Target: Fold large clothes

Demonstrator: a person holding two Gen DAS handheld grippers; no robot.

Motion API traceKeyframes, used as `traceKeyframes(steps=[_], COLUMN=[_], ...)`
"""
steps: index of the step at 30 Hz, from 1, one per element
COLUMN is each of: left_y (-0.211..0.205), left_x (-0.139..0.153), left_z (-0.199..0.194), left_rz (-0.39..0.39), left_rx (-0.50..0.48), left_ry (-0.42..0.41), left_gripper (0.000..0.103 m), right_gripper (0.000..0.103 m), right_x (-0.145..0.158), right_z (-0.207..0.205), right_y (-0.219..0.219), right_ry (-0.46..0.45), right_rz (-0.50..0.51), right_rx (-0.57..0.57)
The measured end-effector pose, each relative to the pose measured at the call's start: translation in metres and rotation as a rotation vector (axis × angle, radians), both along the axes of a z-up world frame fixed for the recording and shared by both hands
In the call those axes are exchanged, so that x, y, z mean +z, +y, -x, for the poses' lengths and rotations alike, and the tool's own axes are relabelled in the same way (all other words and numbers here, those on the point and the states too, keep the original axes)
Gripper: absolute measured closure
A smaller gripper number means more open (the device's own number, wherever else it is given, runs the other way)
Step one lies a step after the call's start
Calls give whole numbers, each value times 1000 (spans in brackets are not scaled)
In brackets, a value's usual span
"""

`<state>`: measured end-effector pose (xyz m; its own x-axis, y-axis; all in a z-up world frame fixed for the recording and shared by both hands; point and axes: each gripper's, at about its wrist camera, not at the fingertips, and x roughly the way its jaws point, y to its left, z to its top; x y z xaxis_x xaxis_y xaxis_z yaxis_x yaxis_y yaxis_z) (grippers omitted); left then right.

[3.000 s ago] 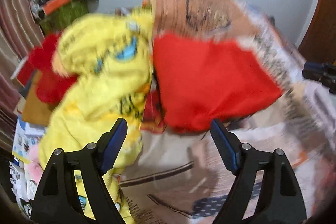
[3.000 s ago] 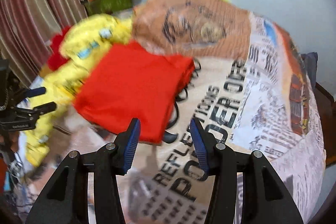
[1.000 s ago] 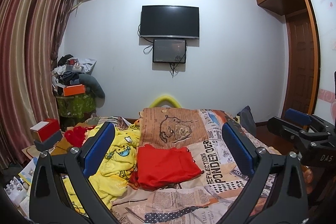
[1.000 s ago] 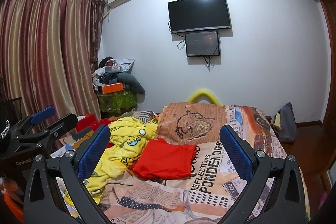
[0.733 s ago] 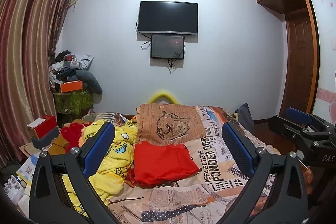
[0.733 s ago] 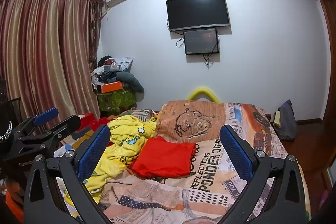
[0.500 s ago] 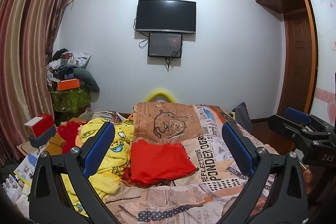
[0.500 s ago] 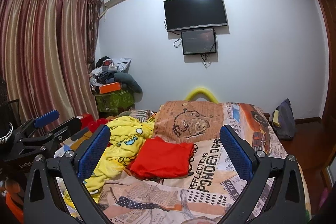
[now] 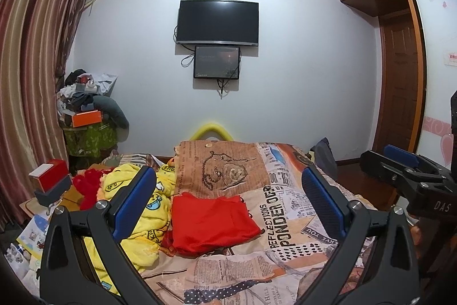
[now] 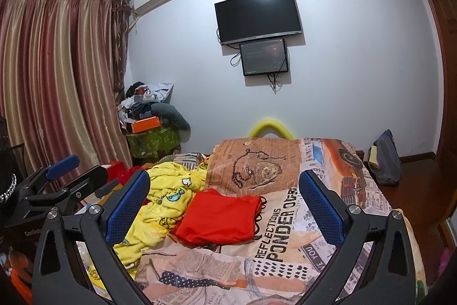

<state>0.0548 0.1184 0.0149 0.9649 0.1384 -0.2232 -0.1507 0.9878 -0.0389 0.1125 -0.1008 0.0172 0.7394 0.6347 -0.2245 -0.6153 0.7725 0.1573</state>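
At the far left, striped curtains (image 10: 57,82) hang beside a cluttered corner pile (image 9: 85,116) topped by an orange box, and a red box (image 9: 50,176) sits low by the bed's edge. The left gripper (image 9: 228,197) is held up and back from the bed, its fingers (image 9: 134,202) spread wide with nothing between them. Just behind them a yellow cartoon-print garment (image 9: 137,222) lies in a crumpled heap on the bed's left side, with something red and fuzzy (image 9: 88,187) beyond it; this heap looks like the folding that is left. Touching its right edge, the red garment (image 9: 211,222) lies flat as a tidy rectangle on the newspaper-print bedspread (image 9: 285,222), so that piece appears done. The right gripper (image 10: 224,203) hangs likewise raised and empty, fingers (image 10: 320,210) wide apart. A wall-mounted television (image 10: 257,16) with a smaller screen below faces the bed, a dark bag (image 10: 384,159) leans on the floor at right, and a wooden door (image 9: 400,82) closes the scene. The folded red piece sits close against the yellow heap and could be disturbed when that is pulled out.
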Motion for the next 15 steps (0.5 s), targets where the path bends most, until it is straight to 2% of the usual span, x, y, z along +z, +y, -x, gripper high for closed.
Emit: traceKeyframes(steps=[15], left_y=[-11], left_x=[-1], left_z=[0], left_rz=[-28], left_rx=[-21], left_ry=[-6], left_gripper=[1], right_gripper=[0], right_x=[2], right_z=[-1], right_y=[-1], right_ry=[-4], right_rz=[-9], right_rx=[-15])
